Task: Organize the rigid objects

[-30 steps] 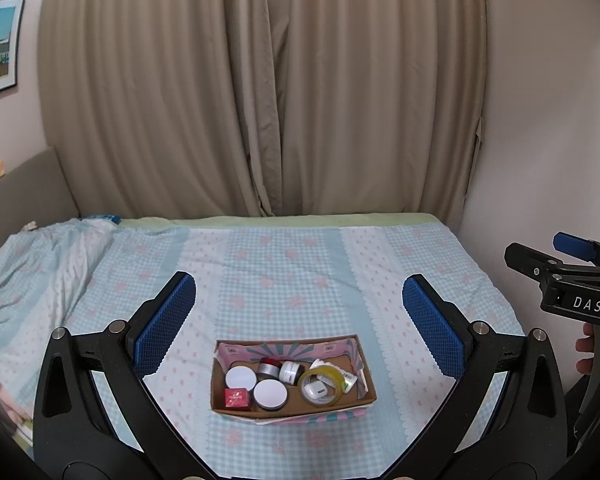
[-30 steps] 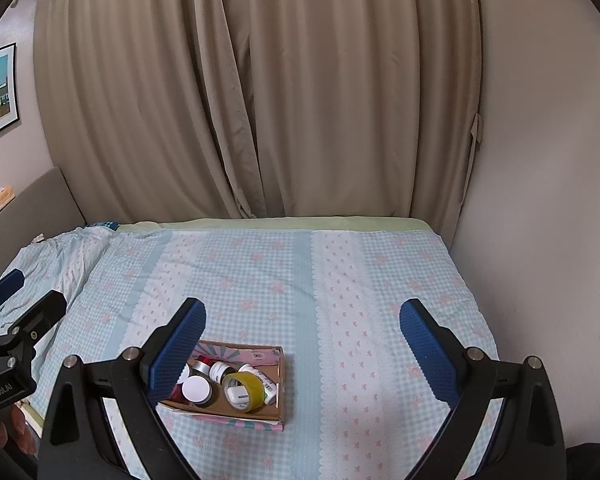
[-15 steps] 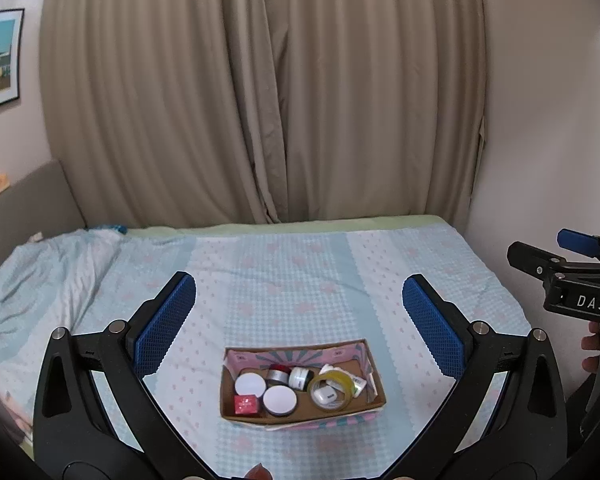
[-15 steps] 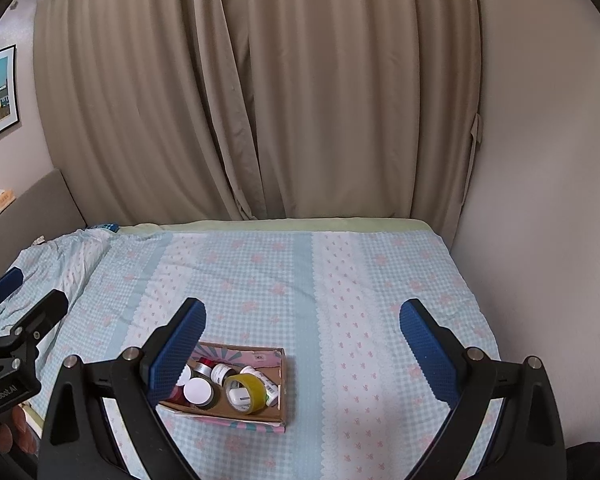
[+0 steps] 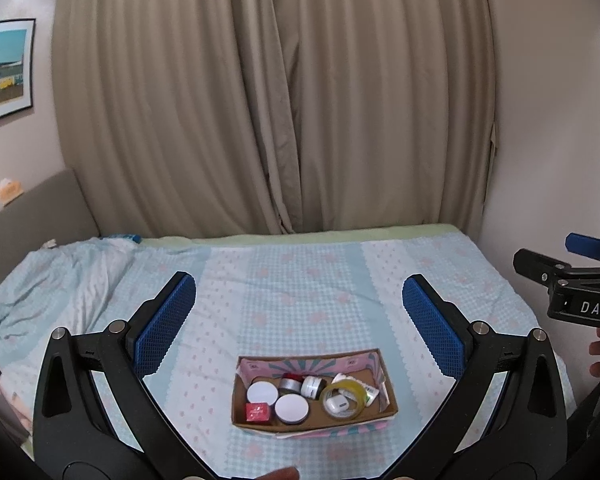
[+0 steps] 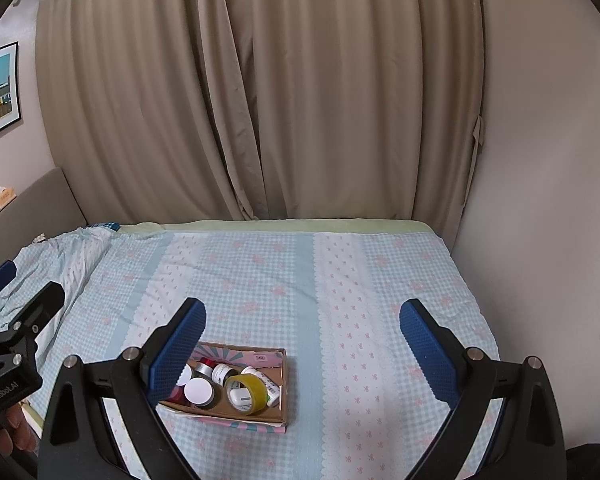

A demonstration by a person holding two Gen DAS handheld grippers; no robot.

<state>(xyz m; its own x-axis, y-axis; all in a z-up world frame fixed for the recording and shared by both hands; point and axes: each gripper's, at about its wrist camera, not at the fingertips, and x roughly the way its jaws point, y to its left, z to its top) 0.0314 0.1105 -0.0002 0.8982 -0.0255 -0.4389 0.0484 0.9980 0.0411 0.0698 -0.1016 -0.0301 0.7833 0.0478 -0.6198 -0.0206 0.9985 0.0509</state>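
An open cardboard box with a pink lining sits on the bed near its front edge. Inside are two white-lidded jars, a small red box, a silver jar and a yellow tape roll. My left gripper hangs open above and short of the box, holding nothing. In the right wrist view the box lies low and left, partly behind my left-hand finger. My right gripper is open and empty too, and it shows at the left wrist view's right edge.
The bed has a light blue checked sheet with pink bows. A crumpled quilt lies at its left end. Beige curtains hang behind, and a bare wall runs along the right side. A hand holds the left gripper.
The left wrist view has drawn back and tilted up, so the box sits lower and a little further right in it. The right wrist view has hardly shifted. Both grippers stay open.
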